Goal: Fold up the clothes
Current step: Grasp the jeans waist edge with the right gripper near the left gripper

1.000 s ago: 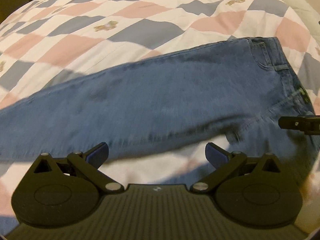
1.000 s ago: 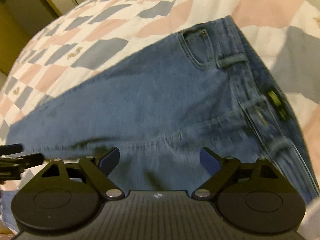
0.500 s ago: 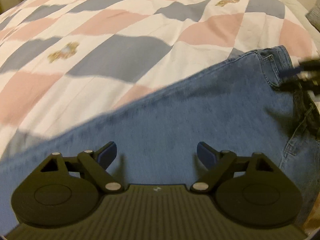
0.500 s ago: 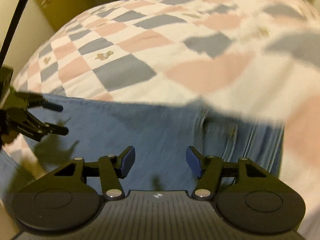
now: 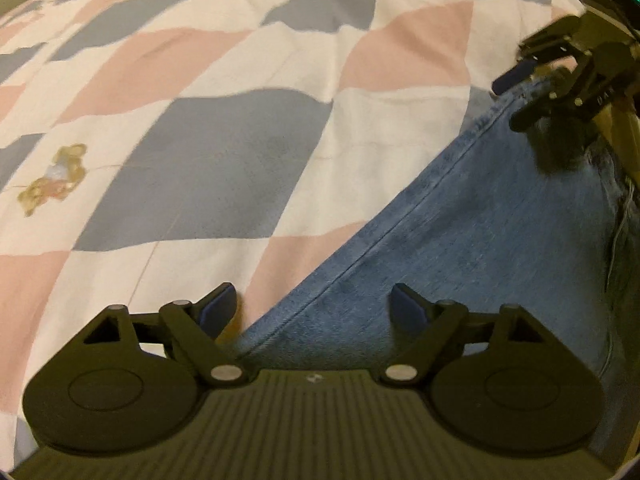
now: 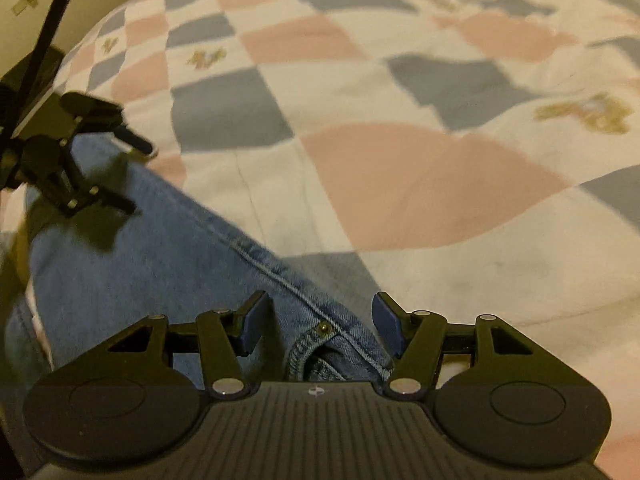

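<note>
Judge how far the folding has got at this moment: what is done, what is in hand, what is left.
Done: the jeans lie spread on the checked bedspread; no fold shows in view. In hand: both tongs are open at the far side seam, the left tongs straddling the seam, the right tongs around the riveted pocket corner; neither has closed. Left: gripping the edge and every fold.

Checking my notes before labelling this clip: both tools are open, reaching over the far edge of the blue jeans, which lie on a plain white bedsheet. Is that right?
Not quite. The cover under the jeans is not plain white: it is a checked quilt in pink, grey-blue and white with small bear prints, as the left wrist view shows. The rest holds: the left tool and right tool are both open at the jeans' far edge.
</note>
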The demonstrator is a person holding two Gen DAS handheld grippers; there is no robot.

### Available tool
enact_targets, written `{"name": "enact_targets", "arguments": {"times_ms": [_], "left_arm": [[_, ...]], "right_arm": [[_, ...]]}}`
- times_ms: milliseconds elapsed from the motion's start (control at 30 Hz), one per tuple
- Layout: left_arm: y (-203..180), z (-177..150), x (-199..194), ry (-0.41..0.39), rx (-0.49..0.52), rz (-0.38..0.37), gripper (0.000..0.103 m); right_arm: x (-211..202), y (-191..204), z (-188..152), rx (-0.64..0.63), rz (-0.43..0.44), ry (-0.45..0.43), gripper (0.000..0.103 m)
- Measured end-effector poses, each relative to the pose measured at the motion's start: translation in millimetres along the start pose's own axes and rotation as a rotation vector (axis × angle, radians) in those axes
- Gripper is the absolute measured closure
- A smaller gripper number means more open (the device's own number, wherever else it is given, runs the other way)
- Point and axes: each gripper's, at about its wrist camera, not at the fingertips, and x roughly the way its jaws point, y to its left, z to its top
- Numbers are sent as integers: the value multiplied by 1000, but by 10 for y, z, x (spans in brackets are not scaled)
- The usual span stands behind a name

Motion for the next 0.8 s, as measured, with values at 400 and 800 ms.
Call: {"name": "enact_targets", "arguments": {"times_ms": [400,800], "left_arm": [[67,-110,99,67,177,-93,64],[-665,-514,-656,-129,237,215,99]], "right_arm": [[249,-25,65,-111,82,117,62],[-523,913,-327,-300,-247,-160,81]]}}
